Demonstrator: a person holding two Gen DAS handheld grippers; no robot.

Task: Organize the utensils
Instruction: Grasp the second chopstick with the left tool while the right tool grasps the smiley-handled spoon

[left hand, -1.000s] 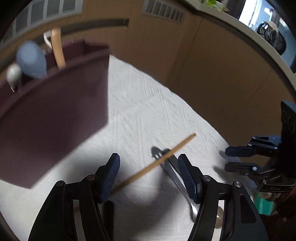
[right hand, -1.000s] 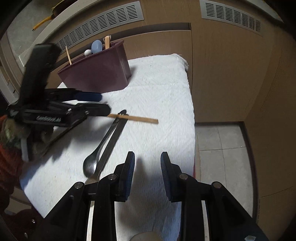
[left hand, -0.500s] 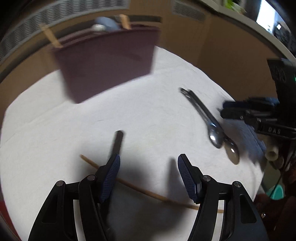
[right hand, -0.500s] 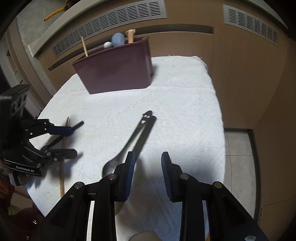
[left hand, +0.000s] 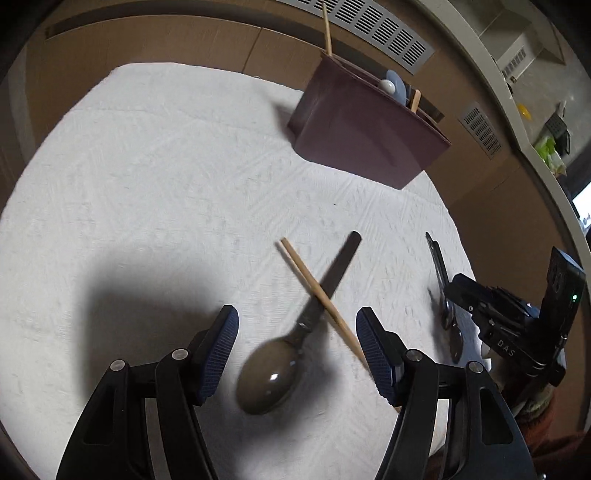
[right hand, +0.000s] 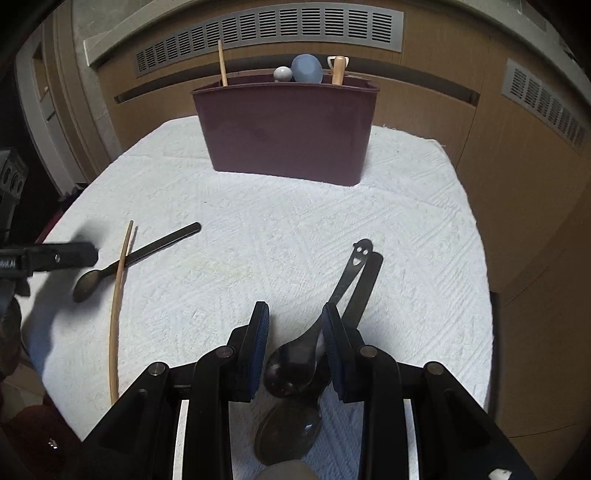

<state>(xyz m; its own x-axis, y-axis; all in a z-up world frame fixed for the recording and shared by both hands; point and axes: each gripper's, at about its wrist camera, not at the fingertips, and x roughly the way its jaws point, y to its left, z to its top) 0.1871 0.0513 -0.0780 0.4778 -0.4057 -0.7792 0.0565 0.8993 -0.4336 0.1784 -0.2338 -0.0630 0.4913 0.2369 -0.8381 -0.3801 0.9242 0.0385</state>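
Two spoons lie side by side on the white cloth (right hand: 258, 229) at its right near edge: a smiley-handled spoon (right hand: 334, 302), its handle end cut with a face, and a plain-handled spoon (right hand: 364, 291) just beside it, the handles touching or nearly so. The bowls of both sit directly under the right gripper (right hand: 293, 347). That gripper's blue-padded fingers stand narrowly apart, straddling the smiley spoon's neck; whether a pad touches metal cannot be told.

On the left near part of the cloth lies a dark-handled spoon (left hand: 295, 336), bowl toward the camera, with a single wooden chopstick (left hand: 321, 295) crossing over its handle. The left gripper (left hand: 297, 350) hovers above this pair, fingers spread wide and holding nothing; the spoon's bowl lies between the fingertips in the left wrist view, and the chopstick's near end runs in front of the right-hand pad.

At the far side of the cloth stands a maroon utensil holder (right hand: 288, 129), upright. Projecting above its rim are a second chopstick (right hand: 222, 62) at the left, then a small white-ended utensil (right hand: 283, 74), a pale blue spoon bowl (right hand: 306, 68) and a wooden handle (right hand: 337, 70) toward the right.

Behind the holder runs a wood-panelled wall (right hand: 424, 110) with louvred vents (right hand: 266, 31).
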